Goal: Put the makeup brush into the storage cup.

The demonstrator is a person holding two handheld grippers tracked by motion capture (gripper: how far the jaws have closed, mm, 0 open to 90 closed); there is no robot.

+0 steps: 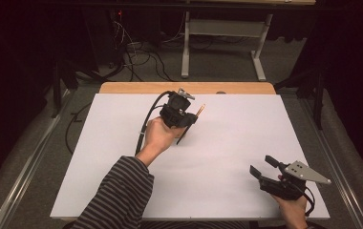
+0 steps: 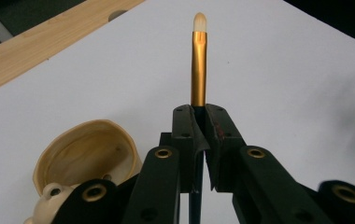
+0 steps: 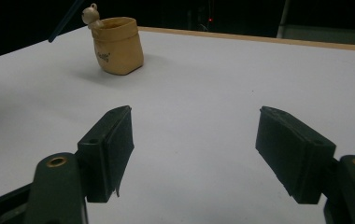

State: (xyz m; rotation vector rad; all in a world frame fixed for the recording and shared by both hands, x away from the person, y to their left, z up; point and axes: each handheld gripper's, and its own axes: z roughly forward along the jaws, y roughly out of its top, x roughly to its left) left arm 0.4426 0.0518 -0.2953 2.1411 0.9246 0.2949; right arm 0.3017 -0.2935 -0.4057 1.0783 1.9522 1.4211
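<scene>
Left gripper jaws clamped on the brush, beside and above the beige cup. Tilt it handle-down, lower slowly (cup may tip). Right gripper idle, jaws wide.

A lab: dark curtains; floor cables; white table.

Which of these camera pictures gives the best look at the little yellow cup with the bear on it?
The right gripper view: the cup stands whole on the table, side on, unobstructed. The left gripper view looks down into the cup's mouth, partly cut off by the left gripper holding the brush.
</scene>
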